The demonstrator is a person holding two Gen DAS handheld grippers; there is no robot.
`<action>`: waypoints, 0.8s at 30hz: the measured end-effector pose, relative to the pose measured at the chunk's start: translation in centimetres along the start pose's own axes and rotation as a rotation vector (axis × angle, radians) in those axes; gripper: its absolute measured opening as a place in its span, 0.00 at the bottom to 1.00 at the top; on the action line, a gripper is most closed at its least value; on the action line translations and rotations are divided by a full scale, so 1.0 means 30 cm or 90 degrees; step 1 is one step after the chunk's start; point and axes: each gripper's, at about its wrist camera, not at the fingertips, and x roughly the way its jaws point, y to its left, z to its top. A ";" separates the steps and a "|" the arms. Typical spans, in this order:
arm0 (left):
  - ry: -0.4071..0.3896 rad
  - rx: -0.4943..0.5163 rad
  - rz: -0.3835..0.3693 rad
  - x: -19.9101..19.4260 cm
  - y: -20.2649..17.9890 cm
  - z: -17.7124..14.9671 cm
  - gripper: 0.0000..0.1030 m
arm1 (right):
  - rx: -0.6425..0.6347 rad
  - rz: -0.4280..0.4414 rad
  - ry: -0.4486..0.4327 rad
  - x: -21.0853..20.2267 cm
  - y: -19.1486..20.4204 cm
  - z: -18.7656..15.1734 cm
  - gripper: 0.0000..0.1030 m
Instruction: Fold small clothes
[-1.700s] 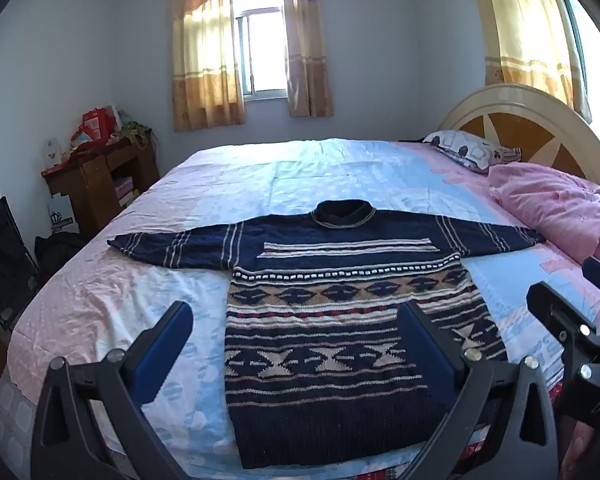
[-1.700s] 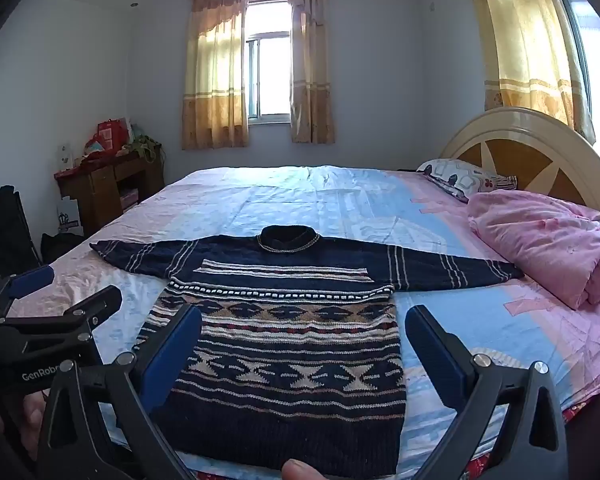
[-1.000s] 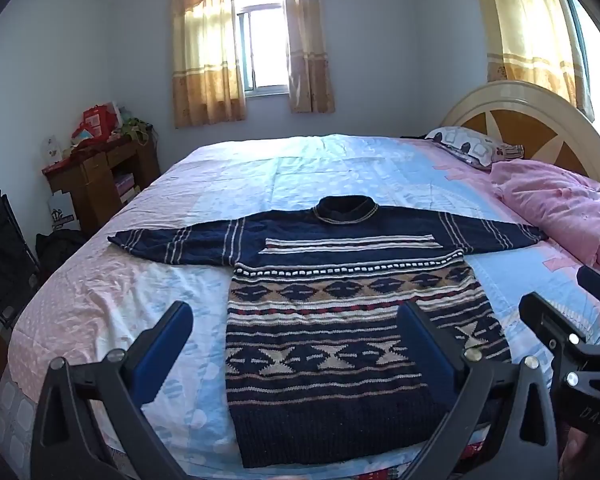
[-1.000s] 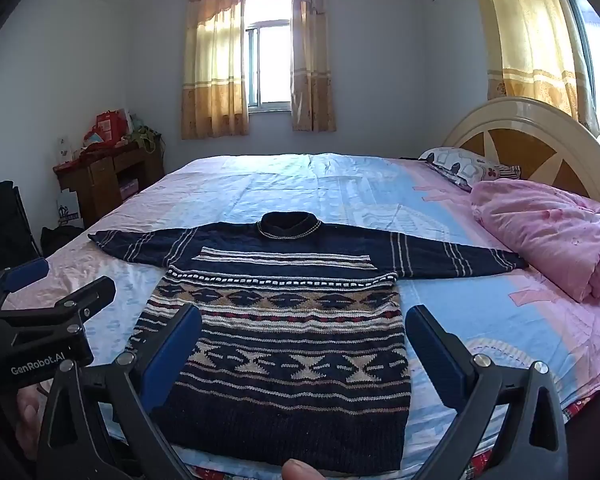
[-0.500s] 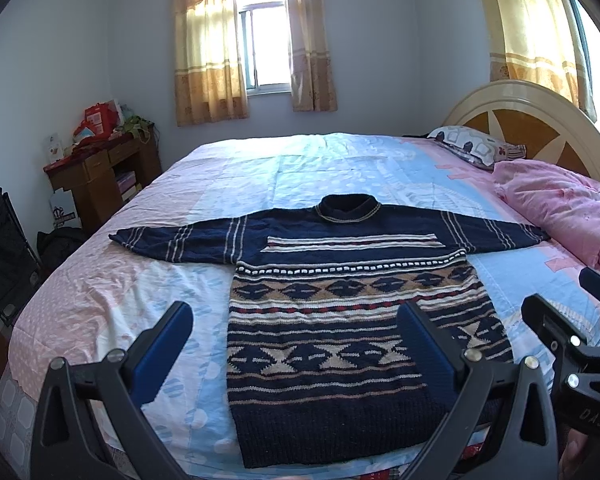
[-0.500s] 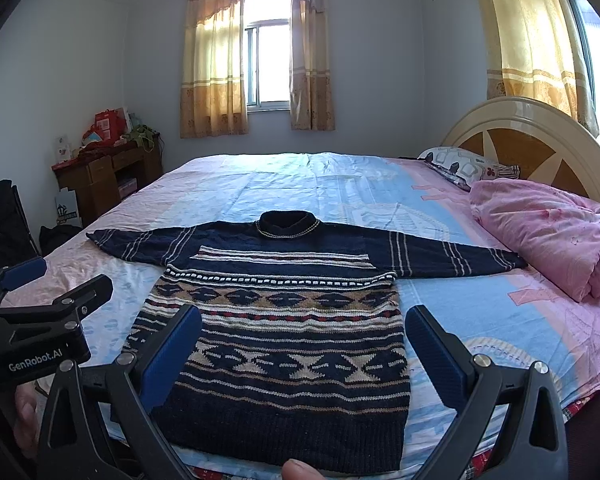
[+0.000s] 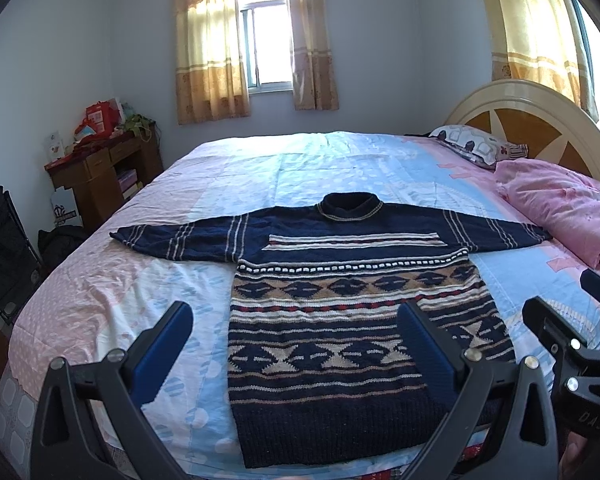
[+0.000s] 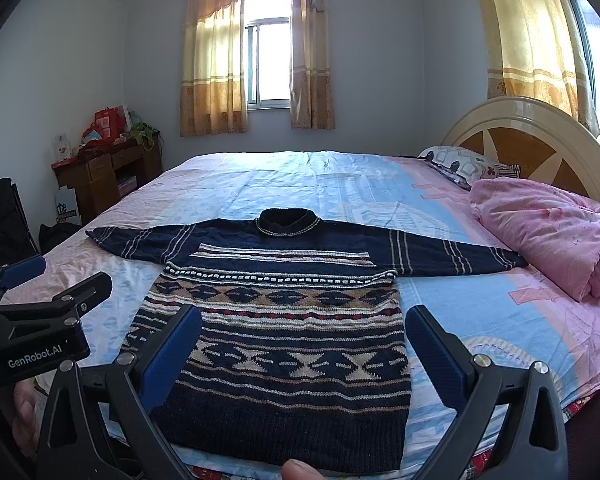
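Observation:
A navy knitted sweater [image 7: 340, 320] with tan and white pattern bands lies flat on the bed, sleeves spread out to both sides, hem toward me. It also shows in the right wrist view [image 8: 284, 332]. My left gripper [image 7: 296, 320] is open and empty, held above the bed's near edge over the hem's left part. My right gripper [image 8: 304, 328] is open and empty, above the hem. The left gripper's body shows at the left of the right wrist view [image 8: 32, 320], and the right gripper's body at the right of the left wrist view [image 7: 572, 344].
The bed has a pink and blue sheet [image 7: 140, 280]. A pink quilt [image 8: 548, 232] and a pillow [image 8: 464, 164] lie by the round headboard [image 8: 532, 136] at right. A wooden desk [image 7: 100, 172] and a black bag [image 7: 4, 248] stand at left.
Both grippers have drifted slightly closer to the bed and a little higher. The sweater has not moved. Both stay open.

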 end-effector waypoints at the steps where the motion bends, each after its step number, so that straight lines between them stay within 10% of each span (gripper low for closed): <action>1: 0.000 0.001 0.000 0.000 0.001 0.000 1.00 | 0.000 0.001 0.001 0.000 0.000 0.000 0.99; 24: 0.004 0.000 0.003 0.003 0.006 0.000 1.00 | -0.005 -0.003 0.012 0.018 0.001 -0.011 0.99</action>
